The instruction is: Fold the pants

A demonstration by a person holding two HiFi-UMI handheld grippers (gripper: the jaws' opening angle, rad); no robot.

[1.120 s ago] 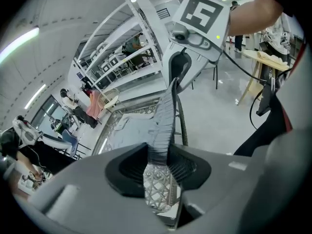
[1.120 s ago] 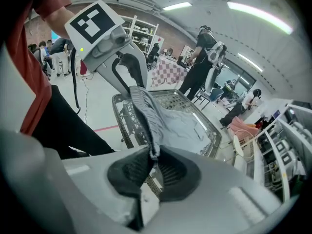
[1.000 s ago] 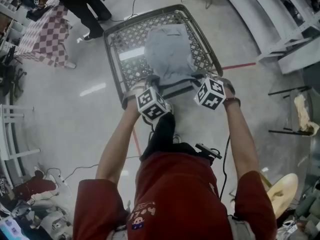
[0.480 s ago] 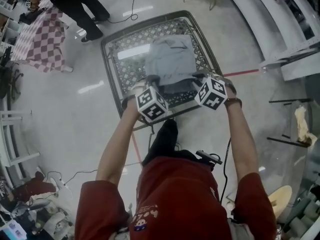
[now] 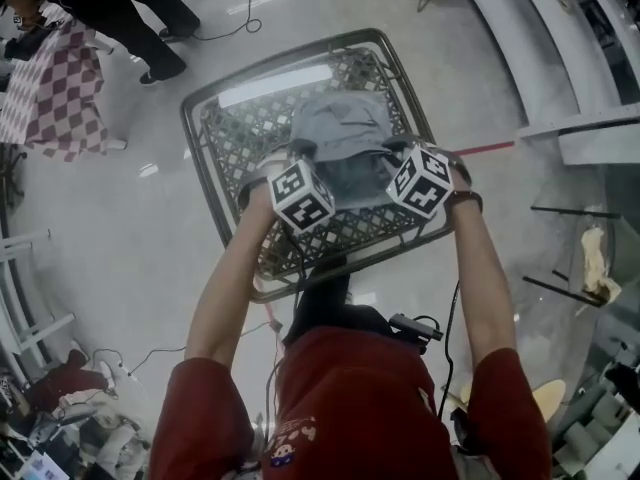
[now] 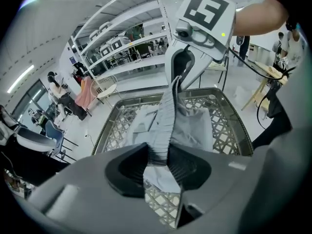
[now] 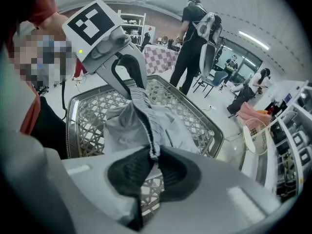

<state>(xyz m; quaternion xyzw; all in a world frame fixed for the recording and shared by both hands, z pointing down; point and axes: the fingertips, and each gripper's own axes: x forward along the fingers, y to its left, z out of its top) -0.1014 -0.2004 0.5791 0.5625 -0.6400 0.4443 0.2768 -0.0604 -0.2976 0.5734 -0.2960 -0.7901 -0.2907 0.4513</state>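
Nearest the person, the left gripper [image 5: 298, 158] is clamping down on the grey pants' waistband [image 6: 168, 113]. Its own view is showing the ribbed band pinched narrow between the dark pads. Alongside it, the right gripper [image 5: 398, 153] is doing the same, its jaws nearly together on the other end of that band [image 7: 144, 108]. Both are pointing steeply down, level with each other, so neither hand is the nearer one.

The waistband is running side to side between them, pulled fairly taut and lifted off the mesh. That is the relation that matters here, because the pants [image 5: 345, 128] are hanging from the pinched band and trailing straight away from the fingers. Their long axis is pointing from the near edge of the lattice table [image 5: 240, 133] toward its far edge.

Further out, the rest of the cloth is lying rumpled on the mesh around the table's middle, short of the far rim. By my reading, any fold is going to travel along that away-running axis, with both hands moving together to keep the band square.
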